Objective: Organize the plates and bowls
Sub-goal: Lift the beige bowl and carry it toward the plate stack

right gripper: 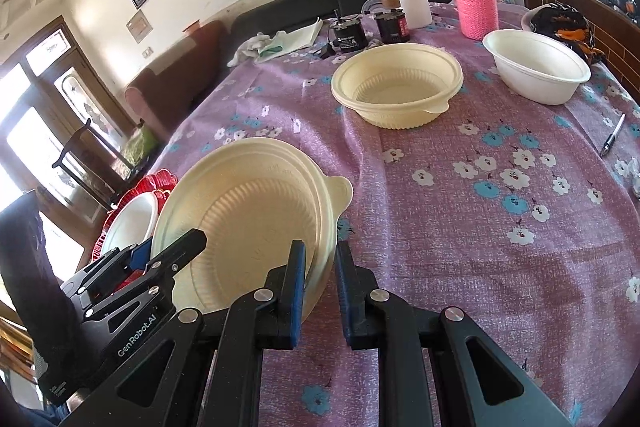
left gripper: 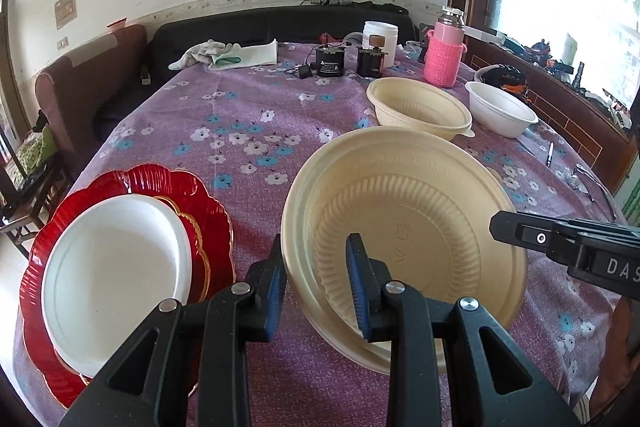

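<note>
Between my two tools, clear of the purple floral tabletop (left gripper: 248, 99), hangs the cream ribbed bowl (left gripper: 404, 227). Left tool (left gripper: 316, 283) is narrowed onto its left rim, one pad inside, one outside. Right tool (right gripper: 320, 287) is nearly closed, pinching the opposite rim beside the tab handle. The bowl is round, so there's no long axis; its mouth tips toward me rather than straight up, tab pointing away to the right.

The matching cream bowl (left gripper: 420, 107) sits upright ahead and slightly right, well apart, so my right hand is the nearer one. White bowl (left gripper: 502, 109) is just beside it, further right. Plate stack (left gripper: 120, 267) lies to my left: white plate on red scalloped plate. My read: next move is forward-right, levelling the bowl to nest it.
</note>
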`<state>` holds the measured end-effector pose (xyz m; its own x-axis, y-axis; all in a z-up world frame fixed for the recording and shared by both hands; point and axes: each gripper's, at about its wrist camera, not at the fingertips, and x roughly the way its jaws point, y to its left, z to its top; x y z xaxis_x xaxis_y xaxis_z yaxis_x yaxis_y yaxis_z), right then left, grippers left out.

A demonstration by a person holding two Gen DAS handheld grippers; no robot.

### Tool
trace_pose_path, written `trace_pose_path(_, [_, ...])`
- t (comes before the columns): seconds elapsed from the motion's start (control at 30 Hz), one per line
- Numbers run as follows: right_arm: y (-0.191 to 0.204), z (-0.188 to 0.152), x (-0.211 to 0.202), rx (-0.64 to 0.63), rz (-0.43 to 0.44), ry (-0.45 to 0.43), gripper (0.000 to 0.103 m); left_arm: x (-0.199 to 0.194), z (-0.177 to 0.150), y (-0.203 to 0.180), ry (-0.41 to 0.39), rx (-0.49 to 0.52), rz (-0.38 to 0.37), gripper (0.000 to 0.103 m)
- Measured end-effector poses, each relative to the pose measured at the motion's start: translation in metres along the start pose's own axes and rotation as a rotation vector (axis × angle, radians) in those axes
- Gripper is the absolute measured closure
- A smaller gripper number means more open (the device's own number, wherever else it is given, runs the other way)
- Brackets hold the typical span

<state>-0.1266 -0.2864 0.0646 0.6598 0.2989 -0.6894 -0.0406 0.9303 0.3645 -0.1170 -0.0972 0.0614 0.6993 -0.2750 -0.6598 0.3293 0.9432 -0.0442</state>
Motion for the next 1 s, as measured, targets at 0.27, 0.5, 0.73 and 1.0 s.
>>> trace_pose_path(0.27, [0.002, -0.001, 0.001, 0.000, 0.016, 0.003, 0.087, -0.001, 0.002, 0.002, -0.002, -0.007, 0.008, 0.076])
trace_pose_path(0.5, [0.004, -0.002, -0.001, -0.003, 0.027, 0.000, 0.087, -0.004, 0.004, 0.004, -0.010, -0.009, 0.012, 0.076])
trace_pose_path(0.73, [0.007, 0.000, -0.005, -0.010, 0.033, -0.010, 0.087, -0.008, 0.005, 0.004, -0.019, -0.012, 0.018, 0.076])
trace_pose_path(1.0, [0.013, 0.000, -0.010, -0.023, 0.041, -0.023, 0.087, -0.015, 0.007, 0.007, -0.034, -0.016, 0.027, 0.076])
